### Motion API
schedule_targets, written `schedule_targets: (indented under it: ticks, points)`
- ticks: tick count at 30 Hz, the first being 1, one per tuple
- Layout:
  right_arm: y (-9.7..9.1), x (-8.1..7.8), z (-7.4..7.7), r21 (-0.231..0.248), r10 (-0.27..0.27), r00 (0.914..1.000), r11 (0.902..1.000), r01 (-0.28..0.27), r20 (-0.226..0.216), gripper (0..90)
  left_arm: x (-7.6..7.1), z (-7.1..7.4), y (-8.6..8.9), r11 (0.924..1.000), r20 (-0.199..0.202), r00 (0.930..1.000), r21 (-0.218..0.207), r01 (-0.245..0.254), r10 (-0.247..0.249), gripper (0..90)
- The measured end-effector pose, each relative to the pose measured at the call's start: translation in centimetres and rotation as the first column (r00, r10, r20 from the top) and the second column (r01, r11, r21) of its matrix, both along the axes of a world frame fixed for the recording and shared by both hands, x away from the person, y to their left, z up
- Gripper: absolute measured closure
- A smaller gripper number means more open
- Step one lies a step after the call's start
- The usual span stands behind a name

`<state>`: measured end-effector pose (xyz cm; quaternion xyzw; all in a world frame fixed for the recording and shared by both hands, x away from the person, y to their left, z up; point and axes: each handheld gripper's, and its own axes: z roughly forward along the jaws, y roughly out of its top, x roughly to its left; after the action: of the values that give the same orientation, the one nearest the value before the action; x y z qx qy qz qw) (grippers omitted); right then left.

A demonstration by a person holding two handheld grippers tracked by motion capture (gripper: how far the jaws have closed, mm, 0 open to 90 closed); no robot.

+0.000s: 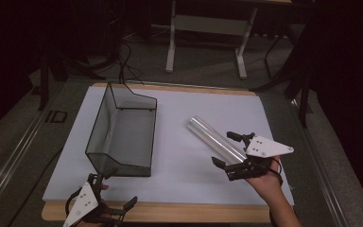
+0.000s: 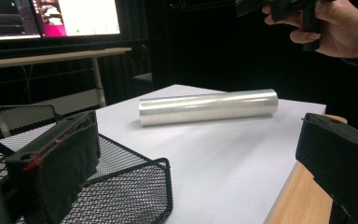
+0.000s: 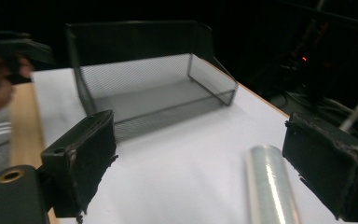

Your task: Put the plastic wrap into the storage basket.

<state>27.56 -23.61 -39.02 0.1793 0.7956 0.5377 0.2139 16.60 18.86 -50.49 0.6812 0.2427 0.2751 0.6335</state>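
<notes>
The shiny roll (image 1: pixel 216 139) lies flat beside the basket (image 1: pixel 123 130), slanting away from it. Both claws, left (image 1: pixel 115 197) and right (image 1: pixel 228 152), gape open, empty.

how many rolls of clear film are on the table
1. The roll of clear film lies on its side on the white sheet, right of the mesh tray, by the open right gripper. The tray looks empty.

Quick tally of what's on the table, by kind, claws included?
Black wire-mesh tray: 1
Shiny clear plastic film roll: 1
Handheld claws: 2, left claw and right claw, both open
White sheet covering the table: 1
Total: 5
</notes>
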Motion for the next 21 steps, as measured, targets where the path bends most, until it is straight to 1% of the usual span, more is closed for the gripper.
schedule_targets:
  ticks: [3, 5, 6, 7, 9, 11, 14, 16, 17, 19, 20, 21]
  points:
    - [-0.3, 0.8, 0.0, -0.001, -0.023, 0.9997, 0.9997, 0.023, 0.002, 9.5, 0.0, 0.0, 0.0, 0.9999, 0.006, 0.9999, 0.007, -0.009, 0.009, 0.1]
    - [-0.4, 1.0, -0.1, -0.007, -0.032, 0.9995, 0.9995, 0.032, 0.003, 9.5, -0.1, 0.0, 0.0, 0.9999, 0.007, 0.9999, 0.007, -0.009, 0.009, 0.1]
    - [-0.6, 1.5, -0.2, -0.014, -0.05, 0.9987, 0.9986, 0.05, 0.004, 9.5, -0.1, 0.0, 0.0, 1.0, 0.006, 0.9999, 0.004, -0.008, 0.008, 0.1]
    - [-0.8, 2.2, -0.5, -0.022, -0.071, 0.9974, 0.9973, 0.07, -0.012, 9.5, 0.0, 0.0, -0.1, 1.0, 0.002, 1.0, 0.003, -0.008, 0.008, 0.1]
    - [-1.0, 2.7, -0.8, -0.044, -0.09, 0.9957, 0.995, 0.089, -0.021, 9.5, 0.0, 0.0, -0.1, 1.0, -0.001, 1.0, 0.004, -0.007, 0.007, 0.1]
    - [-1.2, 3.3, -1.2, -0.056, -0.107, 0.9937, 0.9929, 0.105, -0.034, 9.5, 0.0, 0.0, -0.1, 1.0, 0.001, 1.0, 0.002, -0.008, 0.008, 0.0]
    - [-1.7, 4.2, -1.8, -0.074, -0.128, 0.9894, 0.9896, 0.123, -0.068, 9.5, 0.1, -0.1, -0.1, 1.0, -0.002, 1.0, 0.001, -0.002, 0.002, 0.0]
    - [-1.9, 4.8, -2.3, -0.089, -0.139, 0.9854, 0.9874, 0.13, -0.098, 9.5, 0.1, -0.1, -0.1, 1.0, -0.006, 1.0, 0.006, 0.001, -0.001, 0.0]
    - [-2.0, 5.1, -2.7, -0.098, -0.149, 0.983, 0.9854, 0.139, -0.107, 9.5, 0.1, -0.1, -0.1, 1.0, -0.005, 1.0, 0.007, 0.002, -0.002, 0.0]
    - [-2.1, 5.6, -3.3, -0.125, -0.162, 0.9773, 0.9814, 0.146, -0.136, 9.5, 0.1, -0.1, -0.1, 1.0, -0.004, 1.0, 0.004, 0.003, -0.003, 0.0]
    - [-2.2, 5.9, -3.7, -0.14, -0.176, 0.9746, 0.9776, 0.157, -0.138, 9.5, 0.1, -0.1, -0.1, 1.0, -0.004, 1.0, 0.004, 0.004, -0.004, 0.0]
    - [-2.2, 6.1, -3.9, -0.15, -0.18, 0.9719, 0.976, 0.158, -0.151, 9.5, 0.1, -0.1, -0.1, 1.0, -0.003, 1.0, 0.003, 0.004, -0.004, 0.0]
